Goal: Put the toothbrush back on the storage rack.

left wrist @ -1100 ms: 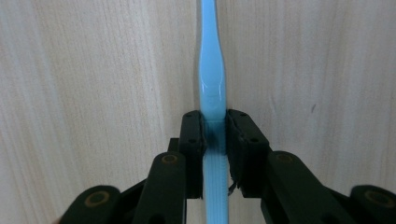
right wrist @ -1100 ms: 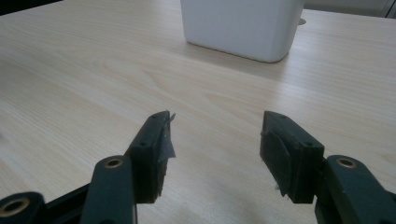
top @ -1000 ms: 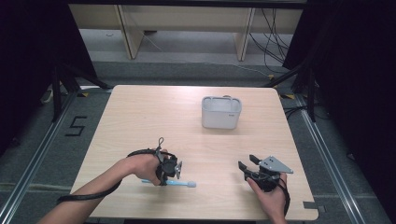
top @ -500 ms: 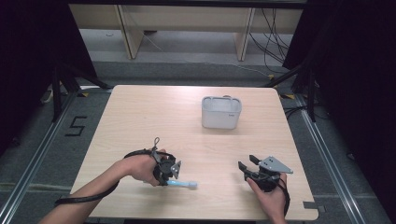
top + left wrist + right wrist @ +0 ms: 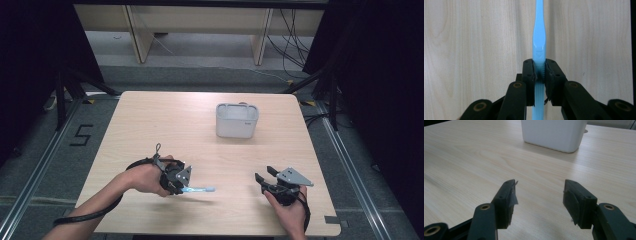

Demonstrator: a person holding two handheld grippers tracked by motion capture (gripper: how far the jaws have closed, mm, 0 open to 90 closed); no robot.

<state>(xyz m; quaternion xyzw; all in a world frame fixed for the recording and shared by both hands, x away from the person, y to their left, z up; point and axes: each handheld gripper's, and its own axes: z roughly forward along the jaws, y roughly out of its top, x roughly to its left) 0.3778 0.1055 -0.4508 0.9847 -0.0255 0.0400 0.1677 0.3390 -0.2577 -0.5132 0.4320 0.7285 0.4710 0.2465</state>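
Holding: our left gripper [image 5: 186, 186], jaws clamped on blue toothbrush [image 5: 538, 45], head towards three o'clock. Our right gripper [image 5: 264, 176], jaws apart; white container [image 5: 236, 120] at twelve o'clock.

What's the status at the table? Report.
Left tool shut on light-blue plastic toothbrush. Right tool open, empty. White plastic box ahead; nothing between.
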